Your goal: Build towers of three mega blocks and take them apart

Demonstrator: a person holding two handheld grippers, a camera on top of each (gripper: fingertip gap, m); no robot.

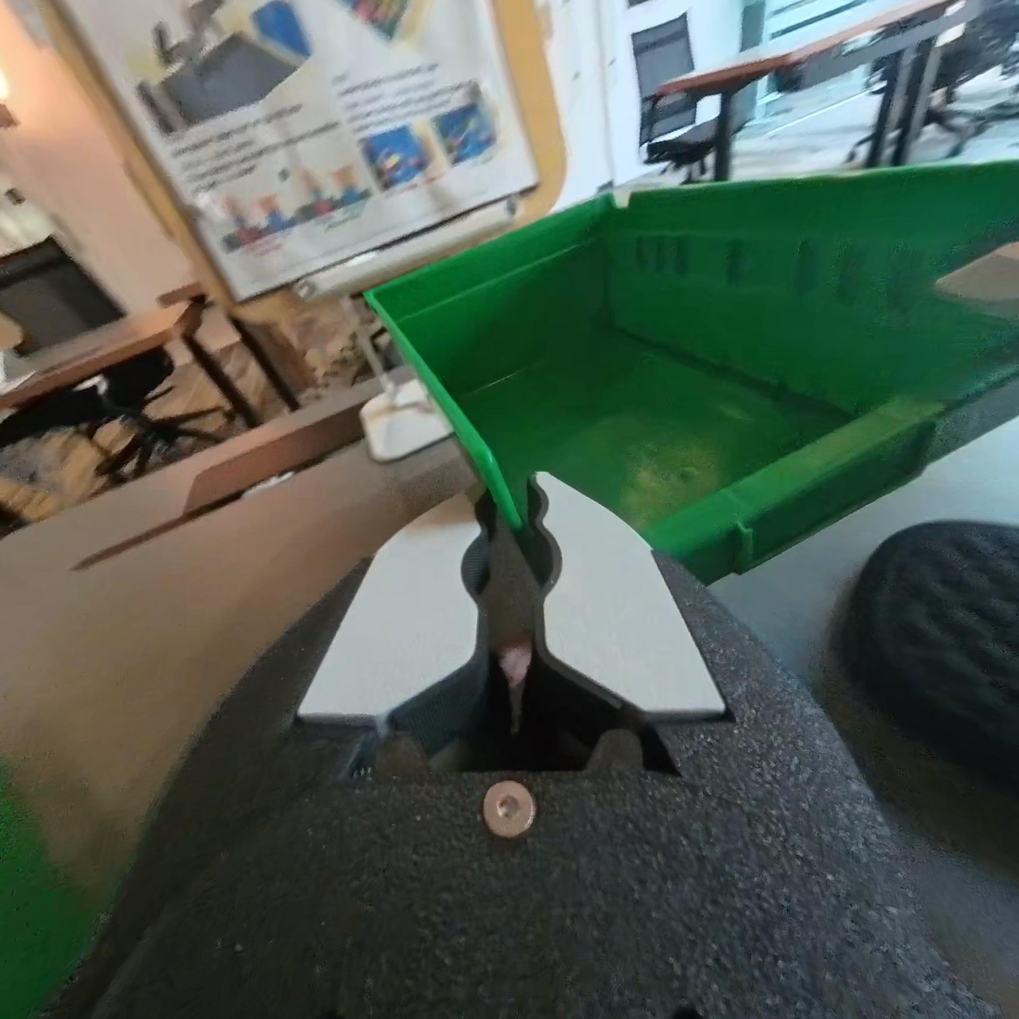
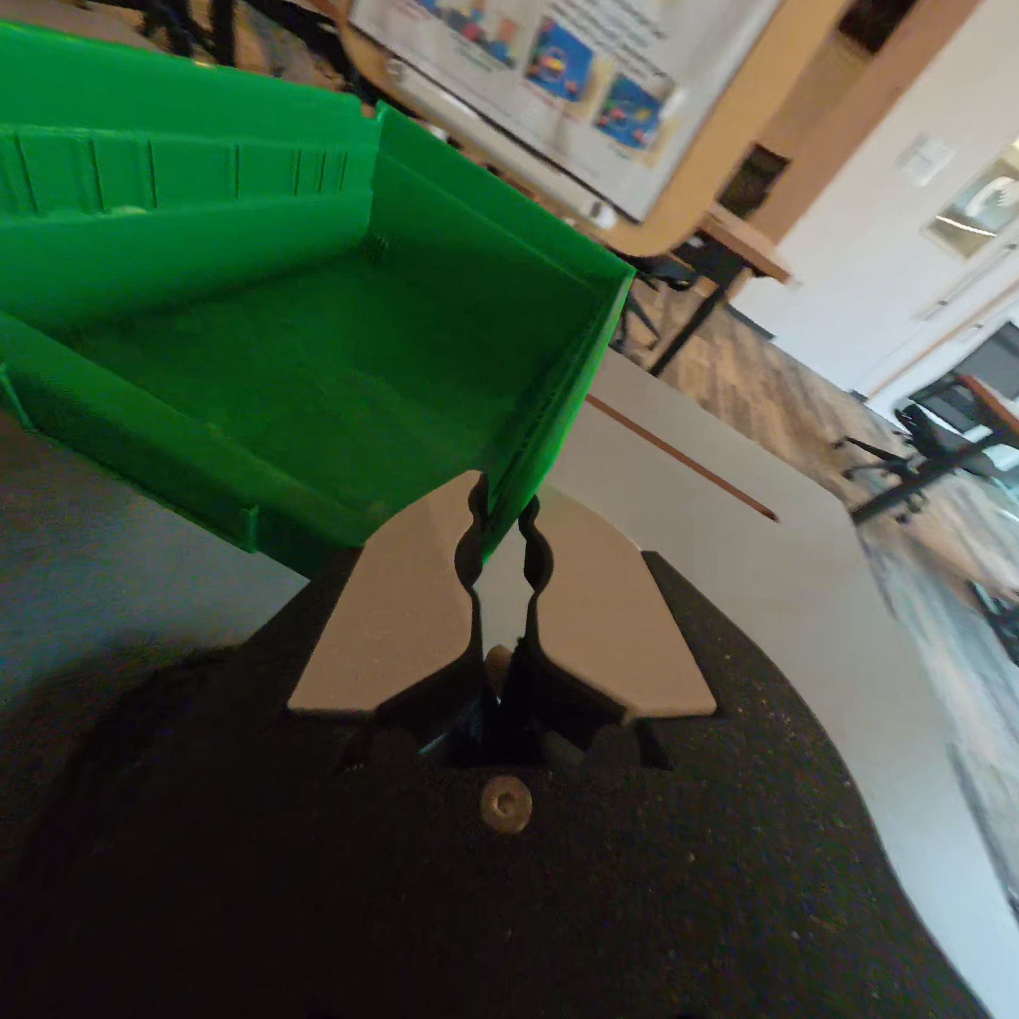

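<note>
The table [image 2: 689, 496] lies below the green bin [image 1: 717, 342] (tilted, no blocks visible), which hangs between the grippers: the left gripper [image 1: 515, 513] pinches one side wall, the right gripper [image 2: 504, 510] pinches the opposite wall.

A large poster board [image 1: 309, 138] leans on a tan wall [image 2: 733, 110]. Wood-topped desks [image 1: 772, 71] on black legs and black office chairs [image 1: 672, 110] stand on mottled carpet [image 2: 772, 386]. Daylight falls from windows [image 2: 976, 204] at right.
</note>
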